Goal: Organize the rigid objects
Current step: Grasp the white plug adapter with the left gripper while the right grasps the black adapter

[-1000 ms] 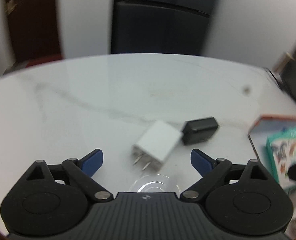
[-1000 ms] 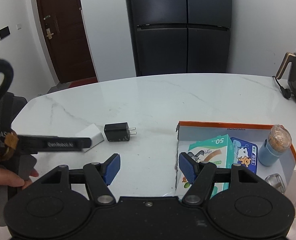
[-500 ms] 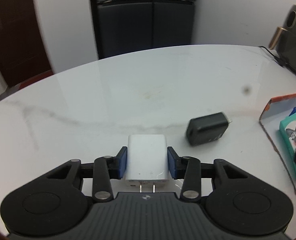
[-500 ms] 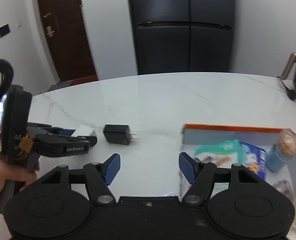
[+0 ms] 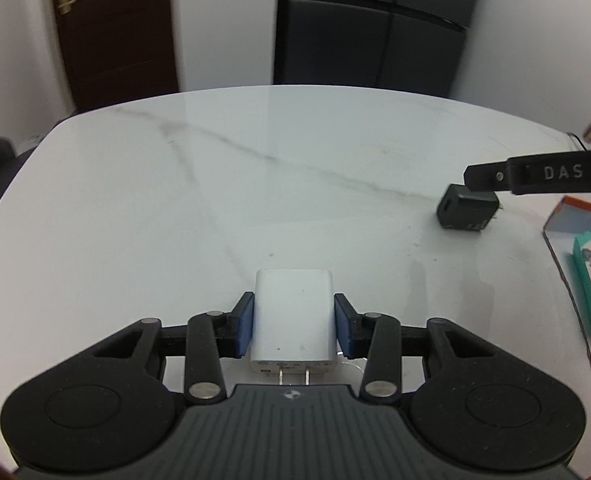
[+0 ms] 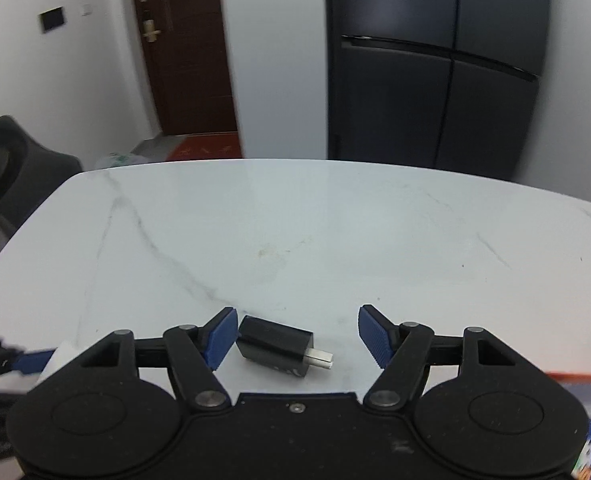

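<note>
On a white marble table (image 5: 135, 220), the left gripper (image 5: 294, 330) clamps a white charger (image 5: 293, 320) between its blue pads, while the right gripper (image 6: 295, 338), its jaws opening, straddles a black charger (image 6: 273, 344) lying untouched on the tabletop.

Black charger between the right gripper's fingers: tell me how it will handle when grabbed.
The black charger looks like a stiff, boxy plastic block, so it probably won't deform or roll. Its glossy sides may slip against the right gripper, whose jaws are opening. Lying askew, it could twist as the pads close.
</note>
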